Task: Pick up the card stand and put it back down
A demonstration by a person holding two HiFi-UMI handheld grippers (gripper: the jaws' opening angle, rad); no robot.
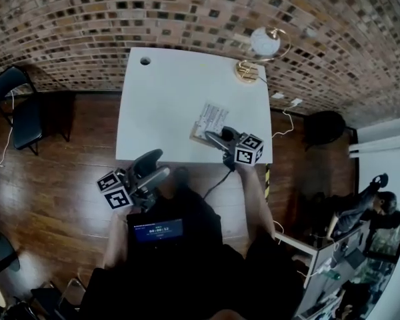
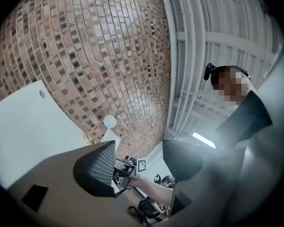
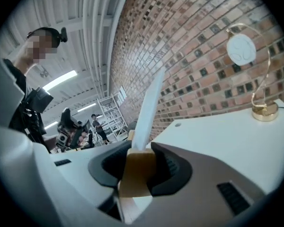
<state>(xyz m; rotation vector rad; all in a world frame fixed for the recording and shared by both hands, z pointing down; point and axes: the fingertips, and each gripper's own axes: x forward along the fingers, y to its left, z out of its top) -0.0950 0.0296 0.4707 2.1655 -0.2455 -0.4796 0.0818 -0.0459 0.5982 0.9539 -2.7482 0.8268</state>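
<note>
A: Jaws?
B: The right gripper (image 3: 138, 170) clamps the card stand (image 3: 143, 126) by its wooden base, at the near edge of the table (image 1: 161, 93); the left gripper (image 2: 138, 163) gapes empty.
A: Advice?
B: Keep it upright, seat the base flat, then release.

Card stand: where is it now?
Head view: card stand clamped in the right claw, at the white table's near-right edge, lamp at the far corner.
</note>
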